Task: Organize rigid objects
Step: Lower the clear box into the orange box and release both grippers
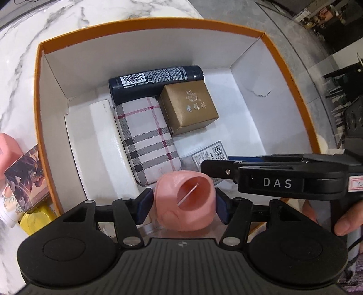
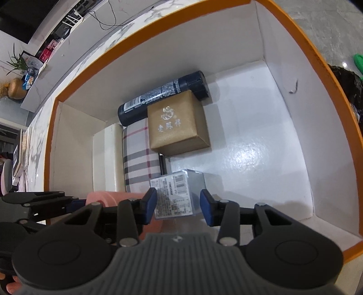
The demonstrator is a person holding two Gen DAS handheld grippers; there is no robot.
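Note:
An orange-rimmed white box (image 1: 154,21) holds a dark spray can (image 1: 156,79), a gold box (image 1: 189,107), a plaid case (image 1: 146,140) and a white box (image 1: 95,145). My left gripper (image 1: 183,203) is shut on a pink container (image 1: 185,200), held over the box's near side. My right gripper (image 2: 178,204) stands open around a small clear labelled box (image 2: 174,195) on the box floor; the pads do not touch it. The right gripper also shows in the left wrist view (image 1: 272,174). The pink container shows at the left of the right wrist view (image 2: 106,198).
Outside the box's left wall, on the marble table (image 1: 20,68), lie a patterned card box (image 1: 27,179) and a yellow tin (image 1: 37,221). The right half of the box floor (image 2: 249,147) is bare white.

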